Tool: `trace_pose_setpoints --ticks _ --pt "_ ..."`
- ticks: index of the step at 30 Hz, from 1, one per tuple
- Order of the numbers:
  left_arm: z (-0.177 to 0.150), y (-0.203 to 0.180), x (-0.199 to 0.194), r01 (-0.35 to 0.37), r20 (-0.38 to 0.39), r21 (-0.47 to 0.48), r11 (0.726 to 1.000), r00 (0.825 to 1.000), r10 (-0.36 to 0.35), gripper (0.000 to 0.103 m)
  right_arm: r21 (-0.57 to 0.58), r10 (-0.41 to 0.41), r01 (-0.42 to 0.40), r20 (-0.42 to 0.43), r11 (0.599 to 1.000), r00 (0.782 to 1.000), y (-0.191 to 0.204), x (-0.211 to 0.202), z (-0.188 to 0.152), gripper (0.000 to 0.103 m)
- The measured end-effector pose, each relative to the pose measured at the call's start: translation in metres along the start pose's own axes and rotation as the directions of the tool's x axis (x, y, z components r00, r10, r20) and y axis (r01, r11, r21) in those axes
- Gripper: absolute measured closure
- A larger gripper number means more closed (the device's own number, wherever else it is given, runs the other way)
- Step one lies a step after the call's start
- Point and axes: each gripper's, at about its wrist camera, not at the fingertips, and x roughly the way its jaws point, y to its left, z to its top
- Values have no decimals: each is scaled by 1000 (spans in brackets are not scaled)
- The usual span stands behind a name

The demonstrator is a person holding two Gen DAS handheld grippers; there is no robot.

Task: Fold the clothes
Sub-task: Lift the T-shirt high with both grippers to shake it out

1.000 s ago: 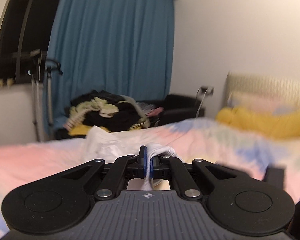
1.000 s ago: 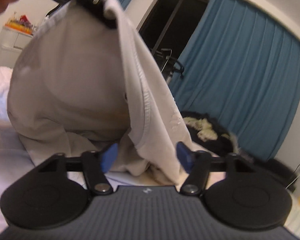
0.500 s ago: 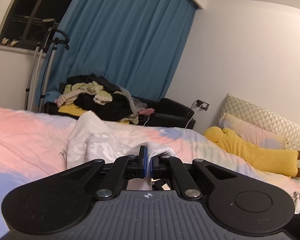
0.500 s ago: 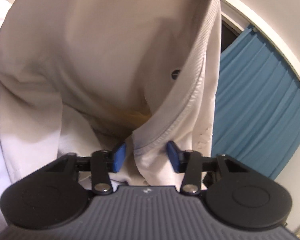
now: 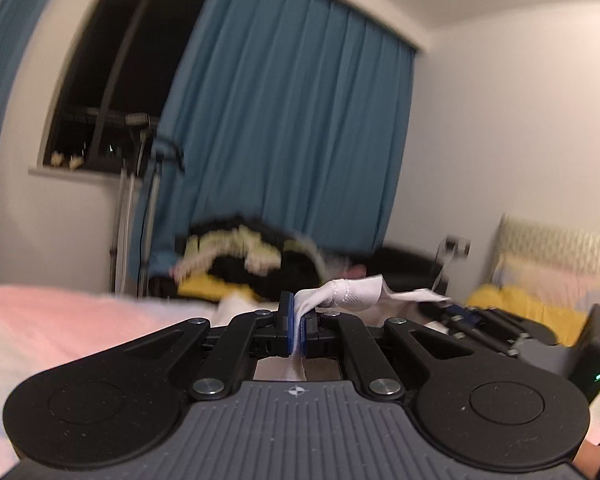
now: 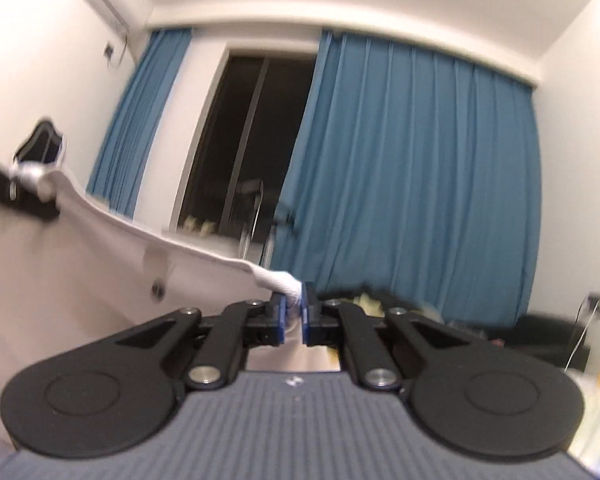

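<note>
My left hand-held gripper [image 5: 297,330] was closed on a fold of the white garment [image 5: 350,292], with the cloth pinched between the blue pads [image 5: 285,326] and a strip of it hanging down behind them. My right hand-held gripper [image 6: 293,318] was also closed, and it gripped the ribbed edge of the same garment. A second before, this right one was open, with the hanging edge between its pads; half a second before it was closing in on the edge, and now it had taken the cloth. In the right view the white garment [image 6: 80,248] ran from my pads up to the far left, where the other tool held it, so the edge was stretched between the two grips and the body of the cloth hung below. The garment was in the air, above the pink bed [image 5: 60,320], not resting on it. I judged that both corners were now in hand, so the piece could be spread flat and laid on the bed for the first fold. A dark pile of clothes [image 5: 252,256] waited far behind, before the blue curtain [image 5: 292,120].
</note>
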Motion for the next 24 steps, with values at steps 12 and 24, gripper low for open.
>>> trace_pose_setpoints --ticks 12,24 --pt "190 -77 -100 -29 262 176 984 965 -18 99 -63 -10 26 235 998 972 -39 -75 234 95" --pt "273 -107 -143 -28 370 207 978 928 -52 99 -131 5 36 303 991 953 -71 -113 369 95"
